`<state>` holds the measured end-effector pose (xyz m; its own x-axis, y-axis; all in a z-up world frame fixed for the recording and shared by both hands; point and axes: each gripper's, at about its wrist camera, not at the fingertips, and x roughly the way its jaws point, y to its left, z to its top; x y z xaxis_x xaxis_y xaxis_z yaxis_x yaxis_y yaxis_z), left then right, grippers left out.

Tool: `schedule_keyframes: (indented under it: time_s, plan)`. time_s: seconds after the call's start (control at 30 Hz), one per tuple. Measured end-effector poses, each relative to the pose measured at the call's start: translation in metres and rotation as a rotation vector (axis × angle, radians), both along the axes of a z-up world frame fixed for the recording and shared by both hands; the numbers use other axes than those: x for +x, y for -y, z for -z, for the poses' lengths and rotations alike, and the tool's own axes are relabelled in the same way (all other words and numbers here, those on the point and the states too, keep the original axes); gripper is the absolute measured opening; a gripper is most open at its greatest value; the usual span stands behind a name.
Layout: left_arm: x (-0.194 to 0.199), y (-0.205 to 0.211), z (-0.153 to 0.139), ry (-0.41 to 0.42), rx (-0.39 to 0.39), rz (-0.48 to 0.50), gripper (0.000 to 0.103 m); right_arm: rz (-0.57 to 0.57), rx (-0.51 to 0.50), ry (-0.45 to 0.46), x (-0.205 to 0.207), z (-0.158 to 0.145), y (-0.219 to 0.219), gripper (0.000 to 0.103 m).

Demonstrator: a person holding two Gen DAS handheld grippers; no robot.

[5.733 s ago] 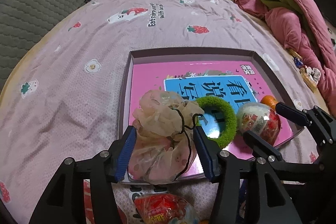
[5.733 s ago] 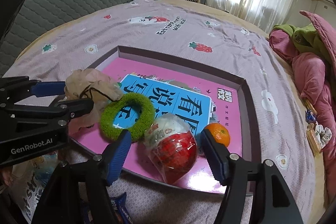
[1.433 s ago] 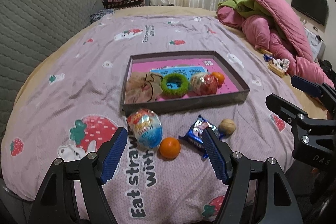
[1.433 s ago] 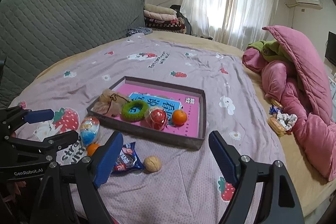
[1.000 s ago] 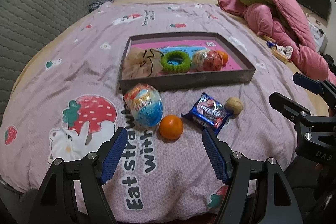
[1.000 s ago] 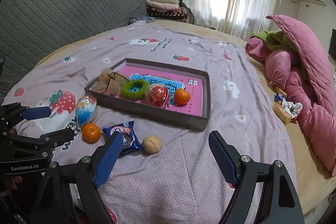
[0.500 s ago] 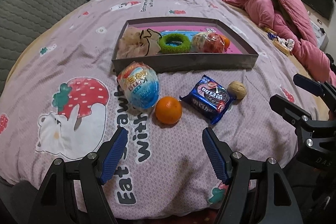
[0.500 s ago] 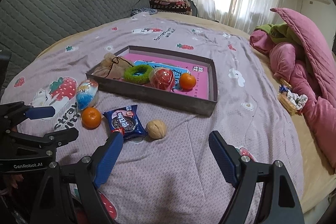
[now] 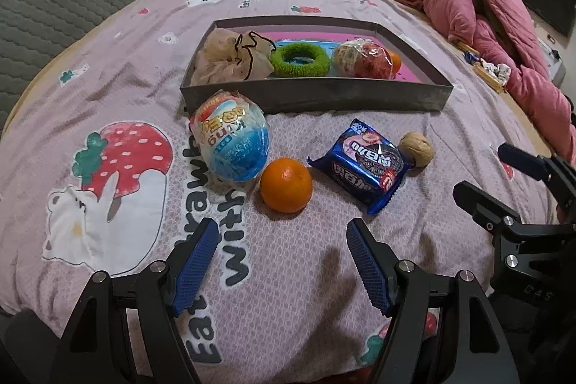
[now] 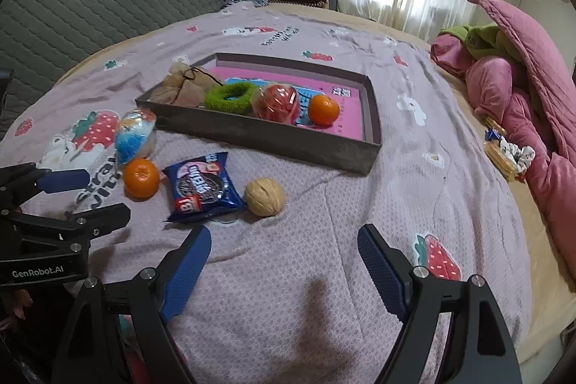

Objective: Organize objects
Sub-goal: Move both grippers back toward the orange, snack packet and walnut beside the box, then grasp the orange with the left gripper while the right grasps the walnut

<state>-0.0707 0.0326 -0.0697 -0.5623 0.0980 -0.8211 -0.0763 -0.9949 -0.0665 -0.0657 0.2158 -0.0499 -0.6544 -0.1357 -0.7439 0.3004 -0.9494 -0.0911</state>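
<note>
Currently both grippers, left (image 9: 280, 261) and right (image 10: 284, 261), are spread, empty; round orange tangerine (image 9: 286, 185) could be nudged away on soft bedsheet (image 9: 108, 67).

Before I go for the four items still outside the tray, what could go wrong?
The orange and walnut are round on soft bedding, so a tool nudge may roll them. The walnut touches the cookie pack; grabbing either could shift the other. The left tool and right tool, both open, hover close together and might collide.

Both grippers have drawn back out of the grey tray (image 9: 316, 94). They now hang lower, nearer the loose orange (image 9: 286, 185) and cookie packet (image 9: 363, 164).
</note>
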Motion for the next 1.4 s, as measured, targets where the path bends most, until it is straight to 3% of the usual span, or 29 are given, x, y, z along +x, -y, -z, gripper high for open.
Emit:
schedule_keyframes:
  time_s: [1.0,1.3,1.4]
  plan:
    - [-0.042,-0.003,0.023,0.024,0.029,-0.014,0.075,-0.033,0.098,0.032,-0.046,0.030,0.007,0.082]
    - [-0.049,-0.003,0.026,0.023,0.025,-0.018,0.068,-0.084,0.095,0.036,-0.056,0.031,0.018,0.069]
    - [-0.051,-0.003,0.027,0.024,0.020,-0.019,0.066,-0.101,0.079,0.054,-0.061,0.033,0.020,0.055]
